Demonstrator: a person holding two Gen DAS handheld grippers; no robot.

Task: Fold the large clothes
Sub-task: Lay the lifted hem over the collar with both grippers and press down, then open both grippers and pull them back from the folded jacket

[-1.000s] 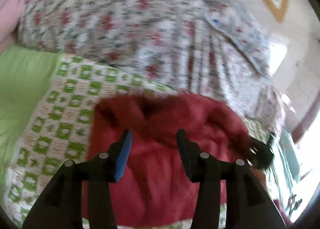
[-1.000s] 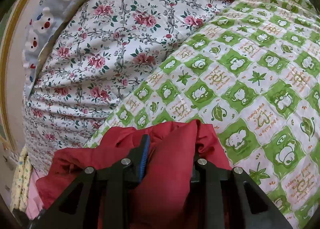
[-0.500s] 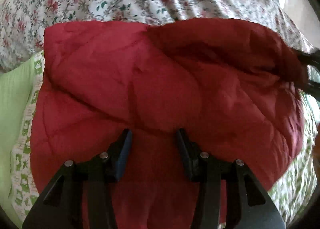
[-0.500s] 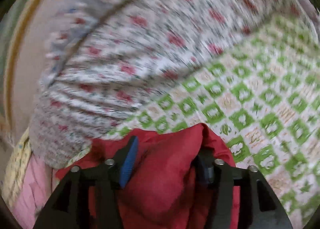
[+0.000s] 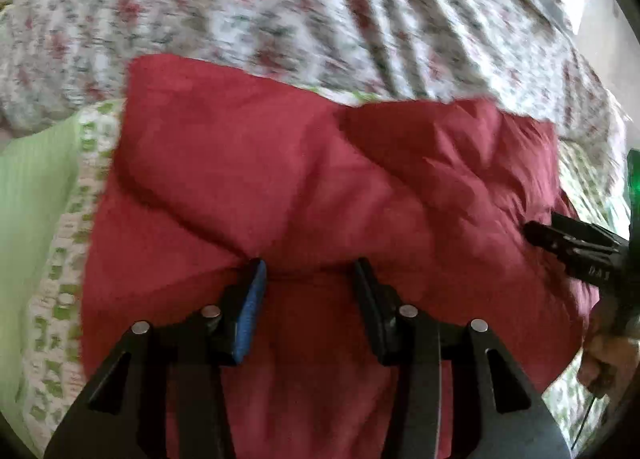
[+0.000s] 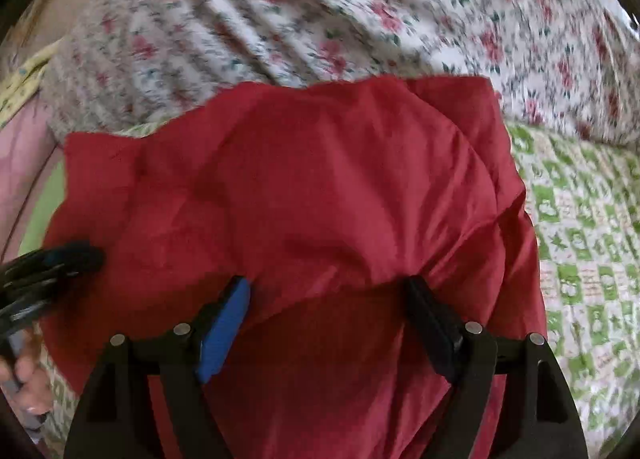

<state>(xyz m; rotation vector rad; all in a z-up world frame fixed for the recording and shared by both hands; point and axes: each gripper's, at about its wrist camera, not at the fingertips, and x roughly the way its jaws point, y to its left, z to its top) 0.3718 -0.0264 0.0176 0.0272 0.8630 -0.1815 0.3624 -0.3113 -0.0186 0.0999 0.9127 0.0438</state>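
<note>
A padded red garment (image 5: 320,187) lies folded over on the green-and-white checked bedspread (image 5: 64,283). It fills the right wrist view too (image 6: 304,195). My left gripper (image 5: 308,271) has its jaws apart, with a fold of the red fabric between the fingers; the pads do not visibly pinch it. My right gripper (image 6: 328,291) is also wide apart, with red fabric bunched between its fingers. The right gripper shows at the right edge of the left wrist view (image 5: 576,247); the left gripper shows at the left edge of the right wrist view (image 6: 48,263).
A floral quilt (image 5: 320,7) is heaped behind the garment and also shows in the right wrist view (image 6: 320,15). A plain green sheet (image 5: 28,187) lies at the left. The checked bedspread (image 6: 580,239) extends to the right. A hand (image 6: 24,375) holds the left gripper.
Both grippers swung the red garment's upper part over and down onto the bed. The right gripper's jaws have widened. The garment now lies spread in front of both cameras.
</note>
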